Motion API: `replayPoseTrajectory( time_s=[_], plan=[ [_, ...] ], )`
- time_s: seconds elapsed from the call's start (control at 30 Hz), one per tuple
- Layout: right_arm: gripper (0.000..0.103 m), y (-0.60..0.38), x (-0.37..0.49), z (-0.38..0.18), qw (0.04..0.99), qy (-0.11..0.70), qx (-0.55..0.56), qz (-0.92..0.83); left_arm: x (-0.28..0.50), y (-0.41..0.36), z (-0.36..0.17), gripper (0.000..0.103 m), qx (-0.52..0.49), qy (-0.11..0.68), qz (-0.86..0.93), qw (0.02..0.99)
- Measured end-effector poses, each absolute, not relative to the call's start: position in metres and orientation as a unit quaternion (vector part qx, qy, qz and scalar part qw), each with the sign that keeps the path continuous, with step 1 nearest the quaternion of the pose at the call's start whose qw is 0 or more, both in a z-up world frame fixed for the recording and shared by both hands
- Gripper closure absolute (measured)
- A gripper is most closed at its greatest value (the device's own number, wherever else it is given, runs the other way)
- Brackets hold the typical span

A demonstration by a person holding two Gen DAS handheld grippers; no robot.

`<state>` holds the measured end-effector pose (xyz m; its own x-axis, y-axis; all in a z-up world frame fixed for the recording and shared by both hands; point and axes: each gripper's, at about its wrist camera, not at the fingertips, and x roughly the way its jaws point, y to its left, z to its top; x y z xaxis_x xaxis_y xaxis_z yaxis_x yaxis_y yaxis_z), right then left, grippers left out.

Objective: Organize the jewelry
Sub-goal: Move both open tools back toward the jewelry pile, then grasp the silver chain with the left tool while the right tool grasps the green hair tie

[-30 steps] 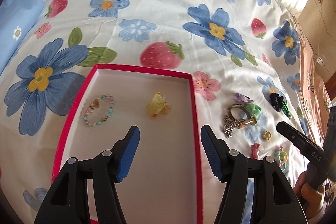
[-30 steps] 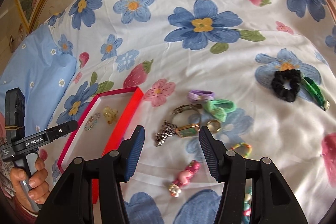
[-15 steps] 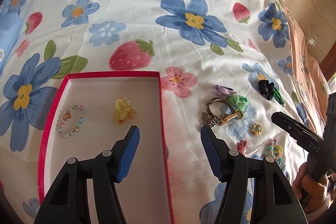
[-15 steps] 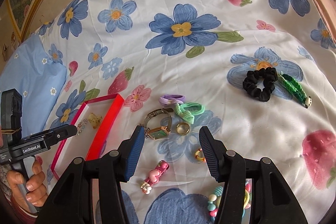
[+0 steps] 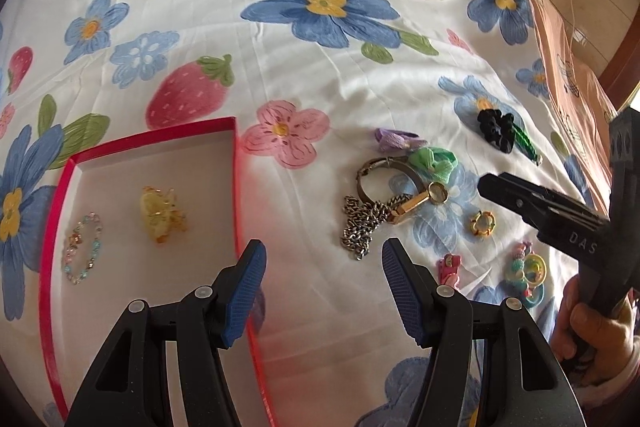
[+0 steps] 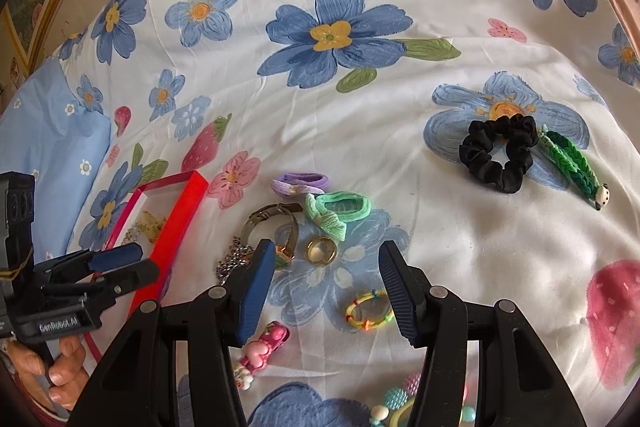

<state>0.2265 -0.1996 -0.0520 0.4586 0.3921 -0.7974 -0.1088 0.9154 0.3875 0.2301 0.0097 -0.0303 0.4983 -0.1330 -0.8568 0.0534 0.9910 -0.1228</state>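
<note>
Both the left gripper (image 5: pixel 323 277) and right gripper (image 6: pixel 326 291) are hovering, fingers wide and empty; best closing squarely over the gold ring (image 6: pixel 321 249) on the bed (image 6: pixel 400 7)

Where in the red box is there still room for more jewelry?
The red box is bare near the left gripper, below the bead bracelet and yellow clip. It's crowded outside, around the watch and gold ring.
</note>
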Motion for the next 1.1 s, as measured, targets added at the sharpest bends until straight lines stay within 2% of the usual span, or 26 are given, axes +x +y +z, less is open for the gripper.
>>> replayPoseTrajectory(
  time_s=[0.23, 0.33, 0.43, 0.5, 0.53, 0.57, 0.6, 0.63, 0.77, 1.1],
  plan=[
    [0.048, -0.191, 0.247, -0.069, 0.834, 0.513, 0.129, 0.156, 0.252, -0.009, -0.053, 0.043, -0.024, 0.514, -0.061, 0.855],
    [0.052, -0.186, 0.256, -0.078, 0.829, 0.522, 0.122, 0.158, 0.262, -0.017, -0.062, 0.044, -0.017, 0.519, -0.061, 0.853],
    [0.066, -0.184, 0.262, -0.087, 0.825, 0.53, 0.12, 0.156, 0.272, -0.023, -0.071, 0.044, -0.012, 0.528, -0.06, 0.847],
    [0.083, -0.183, 0.264, -0.091, 0.824, 0.532, 0.118, 0.156, 0.275, -0.026, -0.074, 0.044, -0.013, 0.531, -0.064, 0.845],
    [0.085, -0.183, 0.265, -0.093, 0.823, 0.534, 0.116, 0.158, 0.278, -0.027, -0.076, 0.048, -0.012, 0.532, -0.064, 0.844],
    [0.085, -0.182, 0.265, -0.094, 0.822, 0.535, 0.113, 0.16, 0.279, -0.028, -0.077, 0.062, -0.011, 0.533, -0.066, 0.844],
    [0.086, -0.18, 0.264, -0.094, 0.823, 0.535, 0.107, 0.162, 0.28, -0.029, -0.078, 0.071, -0.007, 0.537, -0.069, 0.84],
    [0.086, -0.179, 0.264, -0.093, 0.824, 0.533, 0.102, 0.163, 0.282, -0.032, -0.081, 0.088, -0.004, 0.541, -0.071, 0.838],
    [0.089, -0.179, 0.26, -0.089, 0.826, 0.527, 0.104, 0.171, 0.283, -0.036, -0.083, 0.097, 0.008, 0.538, -0.072, 0.84],
    [0.09, -0.19, 0.248, -0.064, 0.84, 0.499, 0.125, 0.17, 0.255, -0.023, -0.048, 0.098, -0.024, 0.49, -0.095, 0.866]
  ],
)
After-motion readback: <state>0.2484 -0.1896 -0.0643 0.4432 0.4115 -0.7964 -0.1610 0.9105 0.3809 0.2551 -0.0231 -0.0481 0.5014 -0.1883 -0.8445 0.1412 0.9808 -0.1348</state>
